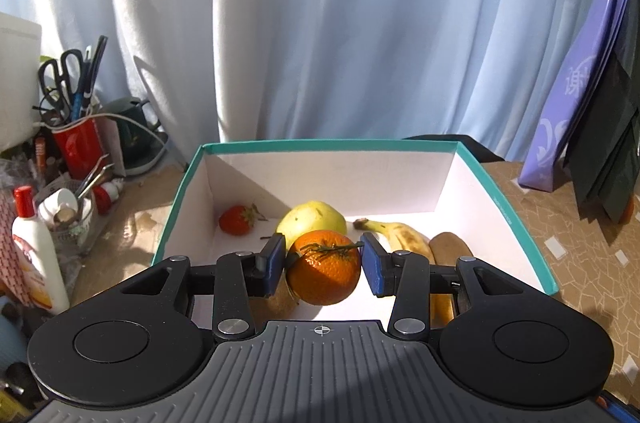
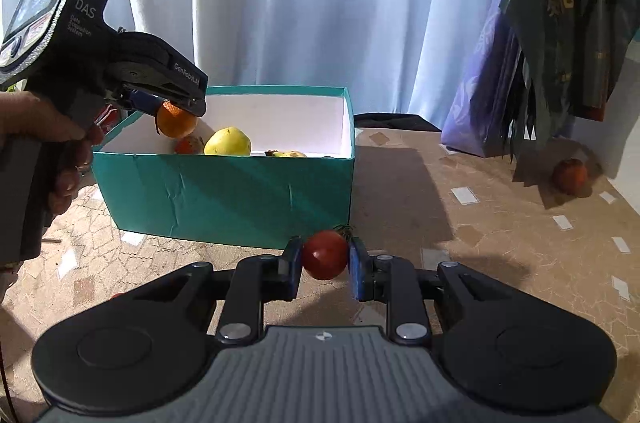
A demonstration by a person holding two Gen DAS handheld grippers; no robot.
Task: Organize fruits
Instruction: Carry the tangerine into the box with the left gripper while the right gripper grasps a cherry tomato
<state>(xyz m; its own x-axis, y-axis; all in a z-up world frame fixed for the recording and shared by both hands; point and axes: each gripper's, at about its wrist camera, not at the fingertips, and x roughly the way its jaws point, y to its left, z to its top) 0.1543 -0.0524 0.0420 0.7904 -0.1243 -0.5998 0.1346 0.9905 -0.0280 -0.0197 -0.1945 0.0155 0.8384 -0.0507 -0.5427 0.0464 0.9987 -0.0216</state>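
Left gripper (image 1: 323, 265): clamped on the orange (image 1: 324, 267), one blue pad against each side, green stalk on top.
Orange's place: held in the air above the near part of the teal box (image 1: 516, 223), clear of its floor.
Left hand (image 2: 48, 143): seen only from the right wrist, wrapped around the tool's dark handle at the picture's left edge, the tool angled down over the box's left rim.
Box contents: strawberry (image 1: 237, 220) at the left, then the pear (image 1: 312, 223) behind the orange, the banana (image 1: 404, 239) and a brown fruit (image 1: 450, 247) at the right.
Right gripper (image 2: 325, 257): closed tight on a small tomato (image 2: 325, 255), stalk tilted to the right.
Tomato's place: lifted above the table (image 2: 500, 263), in front of the box's near wall, outside it.
Left wrist only: cluttered corner left of the box, with scissors in a red cup (image 1: 80, 147) and a white bottle (image 1: 40, 251).
Right wrist only: another red fruit (image 2: 570, 176) on the table far right, below hanging dark bags (image 2: 572, 23).
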